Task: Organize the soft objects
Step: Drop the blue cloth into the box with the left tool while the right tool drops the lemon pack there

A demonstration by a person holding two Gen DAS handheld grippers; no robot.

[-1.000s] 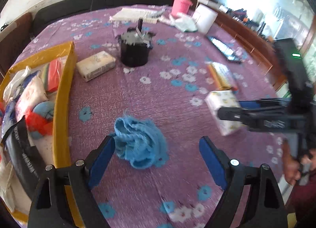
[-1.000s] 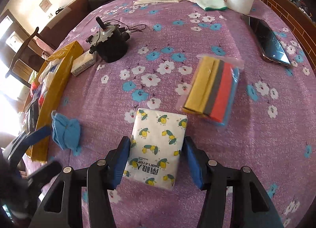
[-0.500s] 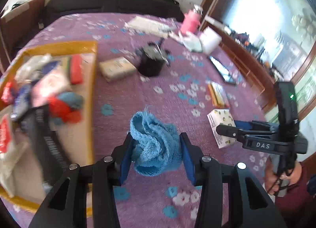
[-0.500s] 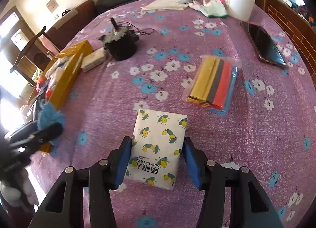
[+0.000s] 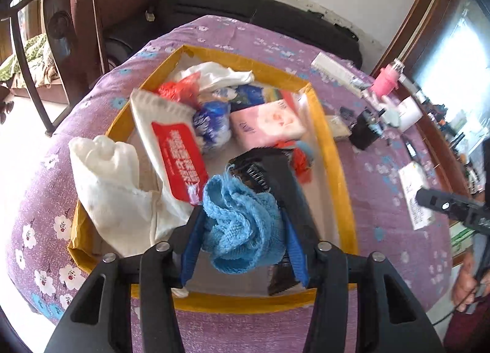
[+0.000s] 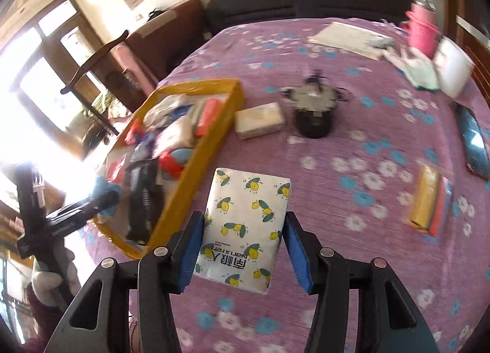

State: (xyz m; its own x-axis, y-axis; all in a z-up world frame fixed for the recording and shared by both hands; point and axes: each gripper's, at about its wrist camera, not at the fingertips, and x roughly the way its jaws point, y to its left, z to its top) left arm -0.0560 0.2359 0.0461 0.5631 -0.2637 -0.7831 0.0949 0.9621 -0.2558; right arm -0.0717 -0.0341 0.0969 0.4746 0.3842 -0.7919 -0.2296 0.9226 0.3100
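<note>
Blue knitted cloth (image 5: 242,224) pinched in my left gripper (image 5: 243,244), held above the yellow-rimmed tray (image 5: 337,166). Tray holds a red-labelled wipes pack (image 5: 176,154), pink tissue pack (image 5: 266,126), white cloth (image 5: 110,187) and a black item, possibly a pouch. Right gripper (image 6: 245,249) clamps the lemon-print tissue pack (image 6: 245,224) beside the tray, over the purple floral tablecloth (image 6: 352,144).

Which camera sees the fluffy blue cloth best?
The left wrist view: the crumpled blue knitted cloth sits large and sharp, clamped in the left hand-held gripper above the yellow-rimmed tray. The right wrist view shows only a blurry blue scrap at the far left, washed out by window glare.
</note>
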